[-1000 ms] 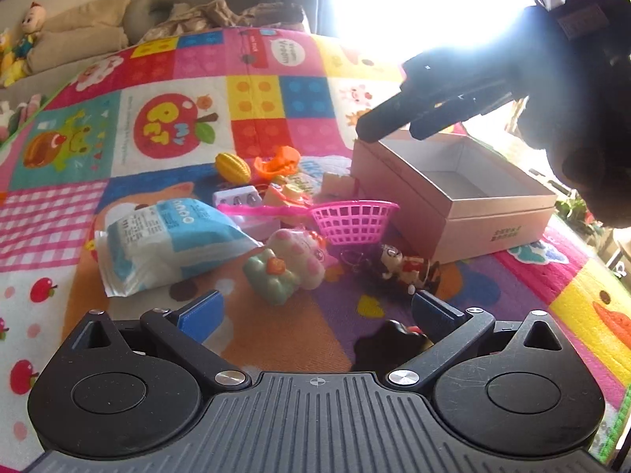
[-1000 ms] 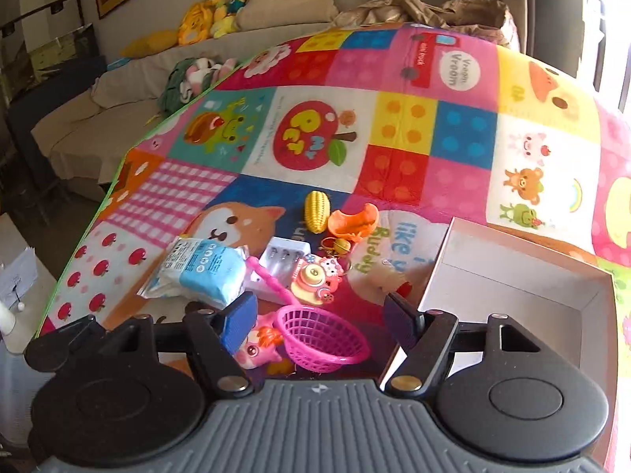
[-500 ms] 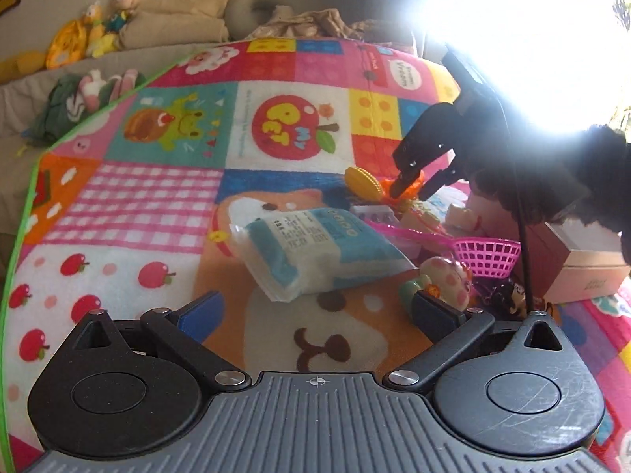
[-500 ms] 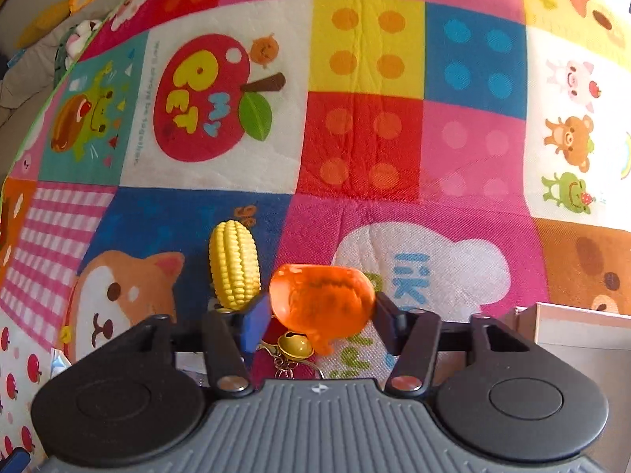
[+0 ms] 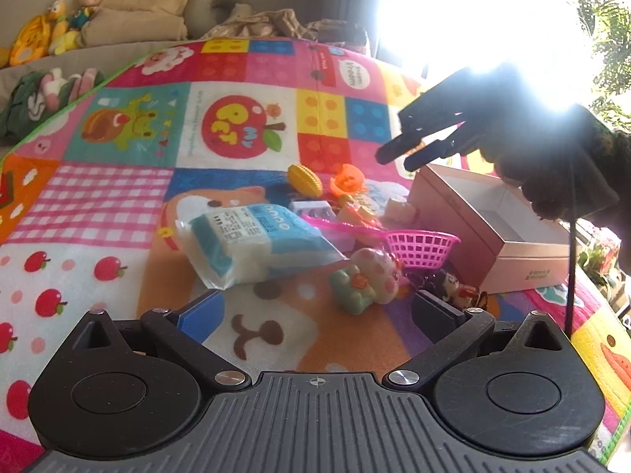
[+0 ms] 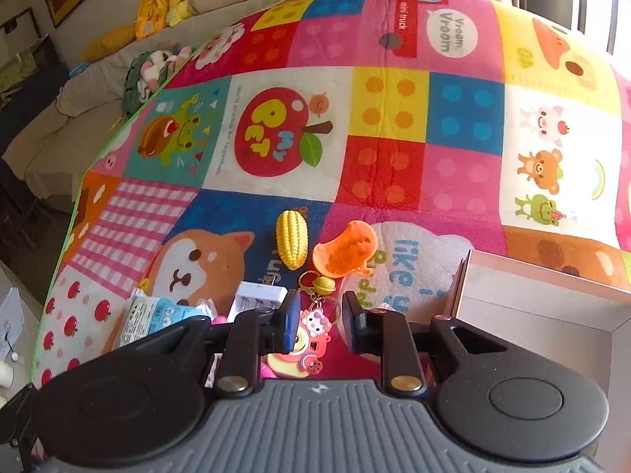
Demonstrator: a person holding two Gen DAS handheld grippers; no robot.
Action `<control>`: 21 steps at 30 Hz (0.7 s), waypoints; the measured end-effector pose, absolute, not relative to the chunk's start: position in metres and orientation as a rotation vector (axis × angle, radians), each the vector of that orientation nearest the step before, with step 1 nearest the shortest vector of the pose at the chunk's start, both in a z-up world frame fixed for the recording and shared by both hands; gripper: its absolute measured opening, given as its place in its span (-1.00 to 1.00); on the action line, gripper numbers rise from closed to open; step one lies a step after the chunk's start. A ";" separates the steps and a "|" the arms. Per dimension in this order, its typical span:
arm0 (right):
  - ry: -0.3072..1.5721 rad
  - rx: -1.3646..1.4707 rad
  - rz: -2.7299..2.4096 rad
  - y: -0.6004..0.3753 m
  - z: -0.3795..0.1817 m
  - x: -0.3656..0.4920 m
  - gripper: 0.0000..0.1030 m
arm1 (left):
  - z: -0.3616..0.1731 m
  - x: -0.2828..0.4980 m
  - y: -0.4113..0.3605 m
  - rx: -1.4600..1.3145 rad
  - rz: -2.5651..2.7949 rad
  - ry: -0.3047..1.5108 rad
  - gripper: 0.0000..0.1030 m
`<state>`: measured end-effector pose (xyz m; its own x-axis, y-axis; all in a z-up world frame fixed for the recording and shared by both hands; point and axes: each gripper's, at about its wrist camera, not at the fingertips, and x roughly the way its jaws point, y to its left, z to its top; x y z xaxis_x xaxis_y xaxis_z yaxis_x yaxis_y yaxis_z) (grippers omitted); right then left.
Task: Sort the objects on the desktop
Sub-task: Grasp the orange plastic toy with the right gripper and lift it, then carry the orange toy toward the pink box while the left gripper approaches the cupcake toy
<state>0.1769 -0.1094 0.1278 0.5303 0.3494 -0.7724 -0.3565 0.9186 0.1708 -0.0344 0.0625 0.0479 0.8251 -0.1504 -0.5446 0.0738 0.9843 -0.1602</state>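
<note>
Toys lie heaped on a colourful play mat: a yellow corn [image 6: 292,243], an orange toy [image 6: 345,250], a pink keychain charm [image 6: 311,333], a white charger [image 6: 258,297], a blue-white tissue pack [image 5: 252,242], a pink basket [image 5: 422,246] and a pastel figure [image 5: 368,282]. An open pink box [image 5: 501,232] stands right of them. My right gripper [image 6: 321,321] hovers partly open and empty above the keychain, short of the orange toy. It shows in the left wrist view [image 5: 398,159] above the box's far corner. My left gripper [image 5: 315,315] is open and empty, near the figure.
A small dark doll [image 5: 453,289] lies beside the box. A sofa with cushions and plush toys [image 5: 63,27] stands beyond the mat. Bright window glare fills the upper right. The mat's green edge [image 6: 79,205] runs along the left.
My right gripper has pulled back and up from the orange toy, which lies on the mat, and its jaws have narrowed. My left gripper's view has swung slightly right.
</note>
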 end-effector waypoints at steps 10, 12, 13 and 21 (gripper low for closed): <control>1.049 -0.059 0.251 -0.064 0.065 0.269 0.21 | 0.037 -0.038 0.086 -0.199 -0.096 0.610 1.00; 1.063 -0.065 0.247 -0.060 0.059 0.275 0.06 | 0.035 -0.040 0.093 -0.216 -0.077 0.610 1.00; 1.052 -0.074 0.249 -0.059 0.059 0.273 0.06 | 0.035 -0.040 0.097 -0.225 -0.068 0.610 1.00; 0.911 -0.036 0.444 -0.092 0.126 0.174 0.06 | 0.042 -0.053 0.094 -0.200 -0.073 0.591 1.00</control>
<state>0.1741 -0.0922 0.1261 0.5291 0.3564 -0.7701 -0.3866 0.9091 0.1551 -0.0529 0.0937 0.0419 0.8284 -0.1252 -0.5460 0.0107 0.9780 -0.2081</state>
